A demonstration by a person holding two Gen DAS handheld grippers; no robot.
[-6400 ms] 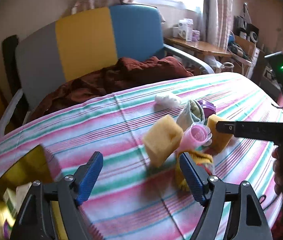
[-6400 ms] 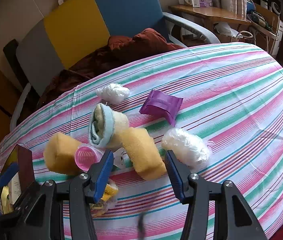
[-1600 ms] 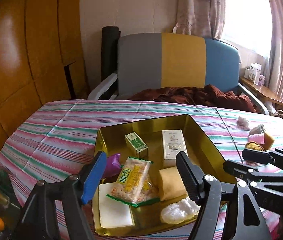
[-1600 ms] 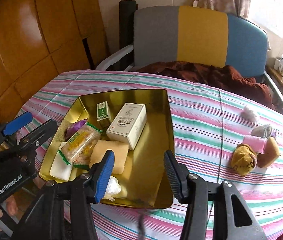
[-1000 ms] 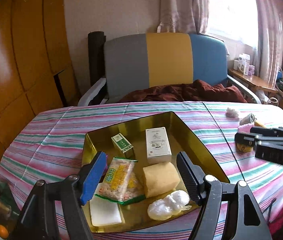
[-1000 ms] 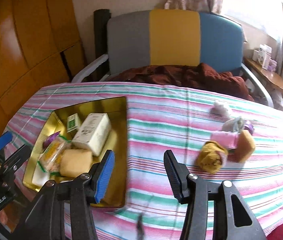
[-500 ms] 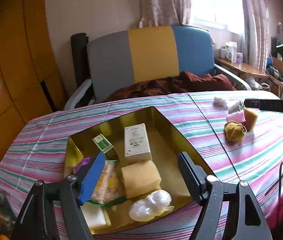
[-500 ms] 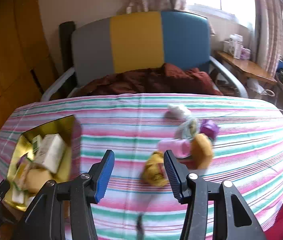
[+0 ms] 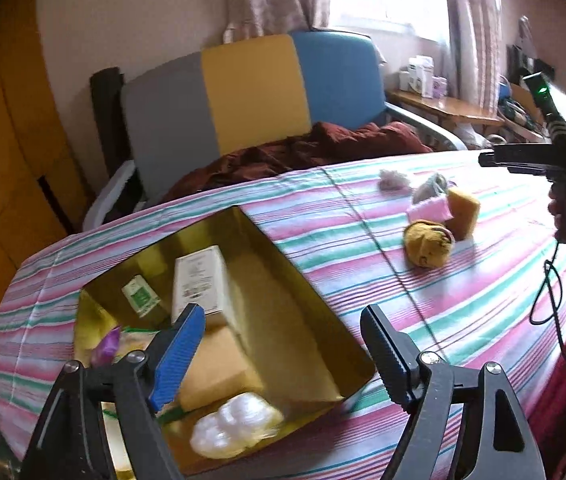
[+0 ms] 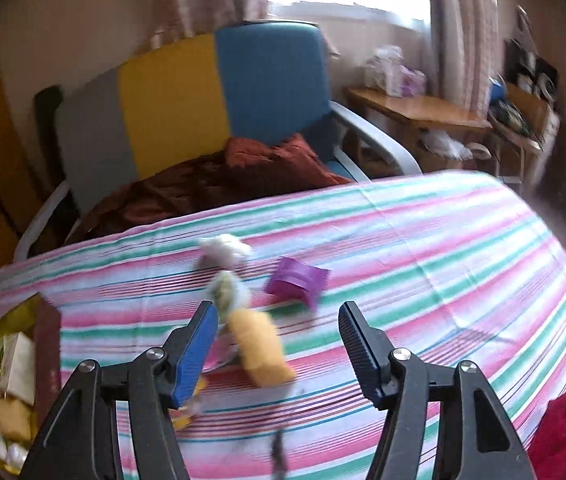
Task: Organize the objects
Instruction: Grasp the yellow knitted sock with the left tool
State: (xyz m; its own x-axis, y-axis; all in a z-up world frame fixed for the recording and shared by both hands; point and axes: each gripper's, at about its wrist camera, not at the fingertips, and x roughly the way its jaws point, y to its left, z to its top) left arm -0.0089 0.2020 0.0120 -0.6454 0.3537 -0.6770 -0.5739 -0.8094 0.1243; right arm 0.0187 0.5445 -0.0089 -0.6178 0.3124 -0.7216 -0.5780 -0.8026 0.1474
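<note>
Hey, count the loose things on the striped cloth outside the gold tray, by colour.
Yellow: 2, sponge and mustard bundle
Pink: 1, cup
Purple: 1, holder
White: 1, wad
Grey-green: 1, cloth roll
Total: 6

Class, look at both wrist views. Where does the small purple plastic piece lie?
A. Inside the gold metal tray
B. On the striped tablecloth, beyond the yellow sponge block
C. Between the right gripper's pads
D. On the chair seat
B: the small purple plastic piece lies on the striped tablecloth, beyond the yellow sponge block.
</note>
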